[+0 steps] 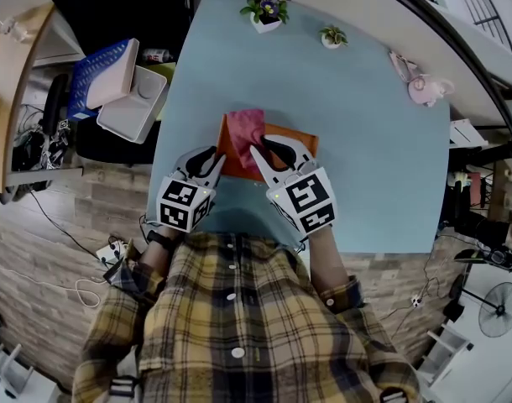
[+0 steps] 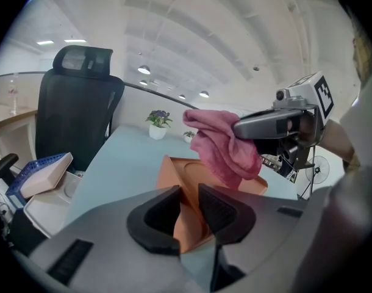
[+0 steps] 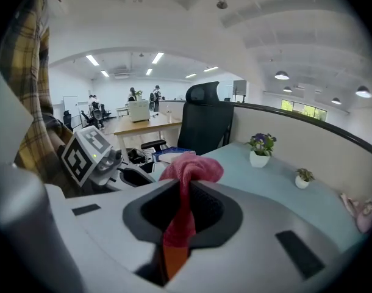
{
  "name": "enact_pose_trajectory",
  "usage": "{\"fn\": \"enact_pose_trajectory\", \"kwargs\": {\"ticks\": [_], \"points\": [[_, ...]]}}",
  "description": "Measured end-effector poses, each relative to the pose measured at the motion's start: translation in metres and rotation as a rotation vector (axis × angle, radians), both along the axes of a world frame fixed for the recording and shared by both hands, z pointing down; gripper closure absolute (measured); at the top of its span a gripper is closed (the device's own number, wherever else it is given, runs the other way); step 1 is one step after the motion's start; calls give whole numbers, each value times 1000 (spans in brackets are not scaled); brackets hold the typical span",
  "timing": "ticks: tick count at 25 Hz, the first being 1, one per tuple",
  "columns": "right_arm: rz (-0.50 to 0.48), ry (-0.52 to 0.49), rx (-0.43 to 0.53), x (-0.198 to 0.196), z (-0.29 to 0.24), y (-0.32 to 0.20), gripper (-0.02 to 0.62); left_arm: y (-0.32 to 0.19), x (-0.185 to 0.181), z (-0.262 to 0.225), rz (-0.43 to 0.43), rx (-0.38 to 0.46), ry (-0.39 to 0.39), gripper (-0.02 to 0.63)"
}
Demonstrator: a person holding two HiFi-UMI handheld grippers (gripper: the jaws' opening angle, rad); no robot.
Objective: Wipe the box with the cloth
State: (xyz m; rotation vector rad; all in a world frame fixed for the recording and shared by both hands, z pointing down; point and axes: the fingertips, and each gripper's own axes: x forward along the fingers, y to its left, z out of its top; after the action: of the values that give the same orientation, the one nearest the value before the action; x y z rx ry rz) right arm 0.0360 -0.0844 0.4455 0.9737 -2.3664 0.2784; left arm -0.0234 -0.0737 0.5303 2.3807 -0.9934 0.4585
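An orange box (image 1: 296, 140) lies open on the light blue table (image 1: 373, 175), close in front of me. My left gripper (image 1: 203, 157) is at the box's near left edge. In the left gripper view the jaws (image 2: 187, 198) are closed on the wall of the box (image 2: 185, 171). My right gripper (image 1: 275, 149) is shut on a pink cloth (image 1: 246, 125) and holds it raised over the box. The cloth (image 3: 189, 171) bunches above the right gripper's jaws (image 3: 185, 205) and hangs down between them, with a bit of the box (image 3: 172, 259) below. In the left gripper view the cloth (image 2: 221, 146) hangs from the right gripper (image 2: 250, 129).
Two small potted plants (image 1: 266, 8) (image 1: 331, 36) stand at the table's far edge, and a pink object (image 1: 424, 86) lies at the far right. Left of the table are a black office chair (image 2: 82, 102), a blue basket (image 1: 101, 70) and a white container (image 1: 134, 107).
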Motion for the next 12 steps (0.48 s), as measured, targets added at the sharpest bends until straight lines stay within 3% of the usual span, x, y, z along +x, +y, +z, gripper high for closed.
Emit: {"fn": "enact_pose_trajectory", "kwargs": {"ticks": [5, 12], "points": [[-65, 1, -54, -28, 26, -3, 546, 0, 1, 0, 1, -2, 5, 512], [-101, 123, -157, -31, 76, 1, 546, 0, 2, -1, 11, -1, 5, 511]]}}
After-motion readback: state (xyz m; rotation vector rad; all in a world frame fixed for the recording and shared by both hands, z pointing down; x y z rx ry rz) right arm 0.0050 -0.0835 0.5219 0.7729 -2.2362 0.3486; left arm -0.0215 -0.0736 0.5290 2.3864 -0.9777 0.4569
